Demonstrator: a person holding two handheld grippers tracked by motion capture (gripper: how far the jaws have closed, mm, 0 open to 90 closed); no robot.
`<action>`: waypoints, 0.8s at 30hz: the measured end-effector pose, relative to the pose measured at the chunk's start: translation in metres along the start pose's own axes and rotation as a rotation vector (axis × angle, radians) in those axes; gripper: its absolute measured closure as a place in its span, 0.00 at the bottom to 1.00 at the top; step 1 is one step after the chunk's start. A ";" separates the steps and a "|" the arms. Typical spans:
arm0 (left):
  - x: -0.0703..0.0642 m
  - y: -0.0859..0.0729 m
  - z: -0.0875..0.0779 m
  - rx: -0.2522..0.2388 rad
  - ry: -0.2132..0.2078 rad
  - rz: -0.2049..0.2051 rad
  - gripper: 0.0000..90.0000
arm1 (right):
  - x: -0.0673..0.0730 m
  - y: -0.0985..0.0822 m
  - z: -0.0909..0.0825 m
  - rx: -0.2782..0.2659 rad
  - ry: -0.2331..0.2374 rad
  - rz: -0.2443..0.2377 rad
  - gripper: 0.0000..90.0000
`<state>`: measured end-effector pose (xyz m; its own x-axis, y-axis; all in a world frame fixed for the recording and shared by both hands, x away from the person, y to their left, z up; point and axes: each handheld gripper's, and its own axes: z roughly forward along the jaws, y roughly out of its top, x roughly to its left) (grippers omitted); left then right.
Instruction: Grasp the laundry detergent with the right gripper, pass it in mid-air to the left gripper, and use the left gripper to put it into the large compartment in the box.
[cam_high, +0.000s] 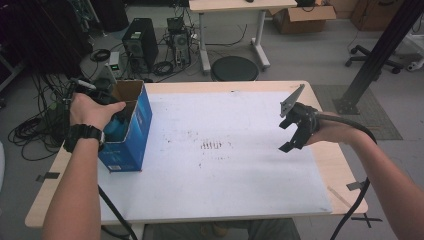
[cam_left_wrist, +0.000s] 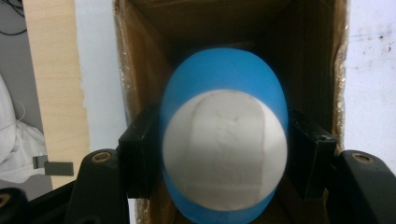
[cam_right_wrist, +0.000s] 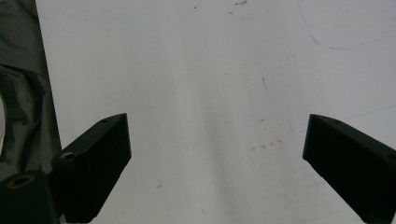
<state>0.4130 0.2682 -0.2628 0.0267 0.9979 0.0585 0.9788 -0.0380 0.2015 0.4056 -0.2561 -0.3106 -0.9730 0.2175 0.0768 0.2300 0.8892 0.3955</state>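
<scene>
Blue cup (cam_left_wrist: 224, 154) sits clenched in our left gripper (cam_left_wrist: 224, 158), inside the box (cam_high: 131, 125) at left. Our right gripper (cam_high: 295, 131), at right, gapes empty over the mat (cam_high: 225, 170).

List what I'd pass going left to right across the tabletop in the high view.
Left hand with its wristwatch, at the open top of the blue box → white mat with dark specks at its middle → right gripper, jaws open above the mat → right hand.
</scene>
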 end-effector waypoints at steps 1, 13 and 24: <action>0.000 0.000 0.001 0.003 0.001 0.004 0.42 | 0.000 0.000 0.000 0.000 0.001 0.000 0.09; -0.002 -0.001 0.009 0.014 0.014 0.015 0.42 | 0.001 -0.003 0.002 -0.003 0.006 0.003 0.09; -0.005 -0.001 0.010 0.024 0.021 0.021 0.42 | 0.001 -0.003 0.003 -0.002 0.007 0.004 0.09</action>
<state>0.4138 0.2641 -0.2733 0.0429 0.9956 0.0828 0.9827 -0.0570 0.1764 0.4035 -0.2574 -0.3142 -0.9722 0.2184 0.0848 0.2340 0.8875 0.3969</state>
